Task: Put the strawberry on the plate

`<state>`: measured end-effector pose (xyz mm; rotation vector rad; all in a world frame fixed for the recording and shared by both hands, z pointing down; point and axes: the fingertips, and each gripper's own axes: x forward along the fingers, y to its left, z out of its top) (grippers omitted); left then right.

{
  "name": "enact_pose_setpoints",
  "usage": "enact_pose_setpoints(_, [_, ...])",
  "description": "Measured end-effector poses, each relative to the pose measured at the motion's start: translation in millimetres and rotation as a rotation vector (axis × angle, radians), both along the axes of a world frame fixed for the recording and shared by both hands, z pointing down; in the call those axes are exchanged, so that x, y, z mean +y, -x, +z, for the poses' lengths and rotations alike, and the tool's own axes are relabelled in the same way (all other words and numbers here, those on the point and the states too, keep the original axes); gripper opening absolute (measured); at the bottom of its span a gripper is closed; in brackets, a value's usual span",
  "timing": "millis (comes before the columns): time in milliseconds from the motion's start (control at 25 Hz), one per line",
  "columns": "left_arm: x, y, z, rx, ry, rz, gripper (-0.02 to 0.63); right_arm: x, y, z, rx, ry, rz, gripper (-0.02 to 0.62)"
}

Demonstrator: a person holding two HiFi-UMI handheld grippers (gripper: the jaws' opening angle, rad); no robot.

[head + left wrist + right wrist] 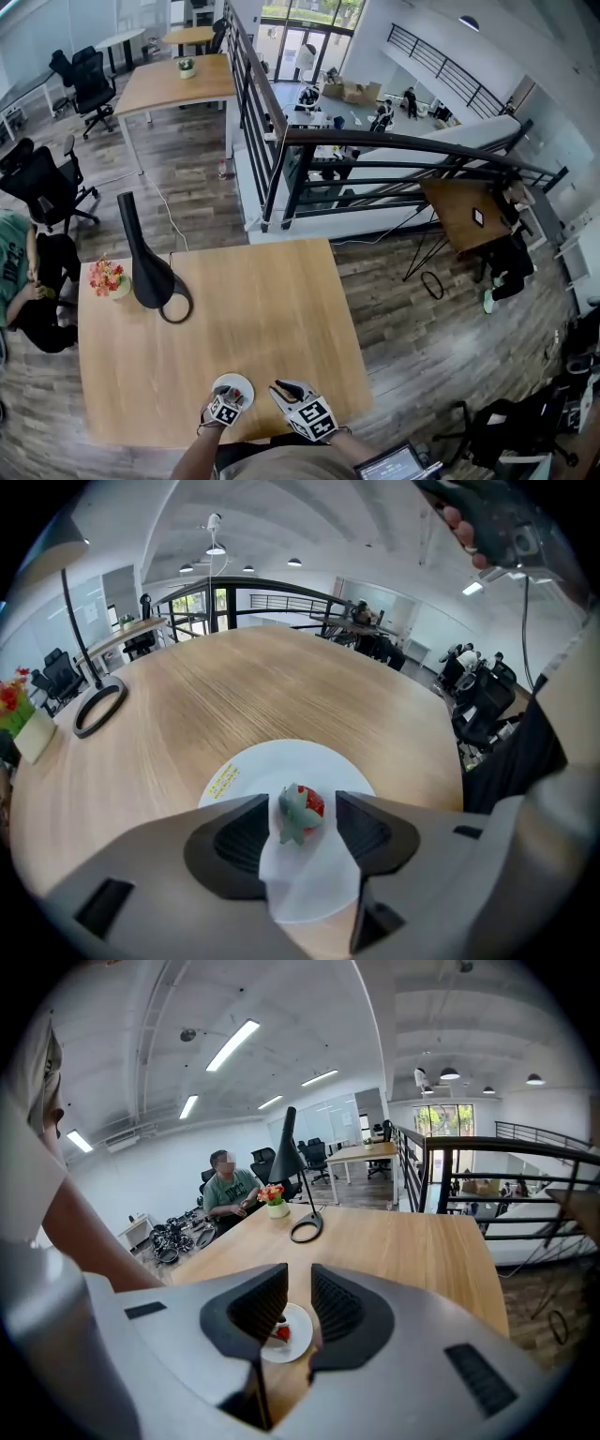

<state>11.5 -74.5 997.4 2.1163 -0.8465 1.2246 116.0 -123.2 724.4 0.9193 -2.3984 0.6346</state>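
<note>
A red strawberry (303, 808) with a pale green leaf cap lies on a small white plate (281, 764) near the wooden table's front edge. My left gripper (303, 831) points steeply down over the plate, its jaws on either side of the strawberry. A gap shows on the right side, so the pads do not press on it. In the head view the plate (237, 382) sits just ahead of the left gripper (232, 397). My right gripper (280, 386) hovers beside the plate's right side. Its jaws (300, 1303) stand a little apart with nothing between them; the plate (298, 1331) and strawberry (282, 1333) show beyond.
A black desk lamp (148, 270) with a ring base and a small pot of flowers (109, 279) stand at the table's far left. A person (13, 272) sits just off that corner. The table's front edge (281, 433) is close below the grippers.
</note>
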Motion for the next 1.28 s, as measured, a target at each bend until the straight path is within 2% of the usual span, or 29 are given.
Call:
enact_pose_setpoints(120, [-4,-4,-18,0.097,-0.036,-0.024,0.29,3,12,-7,0.001,-0.016,0.015,0.078])
enact_pose_setpoints(280, [-6,8,-56,0.22,-0.085,-0.074,0.301,5,30,-21,-0.008,-0.038,0.068,0.078])
enact_pose_setpoints(440, [-20,28,-121,0.442,-0.181,-0.179,0.381,6,39,-33,-0.018,-0.053,0.139,0.078])
enact_pose_setpoints(640, [-42,65,-227,0.677,-0.321,-0.286,0.393,7,48,-40,-0.019,-0.062,0.187,0.078])
enact_pose_setpoints(760, [-49,93,-285,0.778,-0.402,-0.332,0.391,3,55,-49,-0.025,-0.085,0.205,0.078])
enact_pose_setpoints(960, [-45,141,-351,0.863,-0.485,-0.388,0.391,-1,66,-73,-0.047,-0.135,0.233,0.078])
enact_pose_setpoints(1120, [-41,175,-379,0.854,-0.54,-0.405,0.391,-4,80,-98,-0.07,-0.197,0.234,0.078])
enact_pose_setpoints(1280, [-36,202,-386,0.827,-0.55,-0.432,0.386,-4,93,-120,-0.097,-0.254,0.216,0.078])
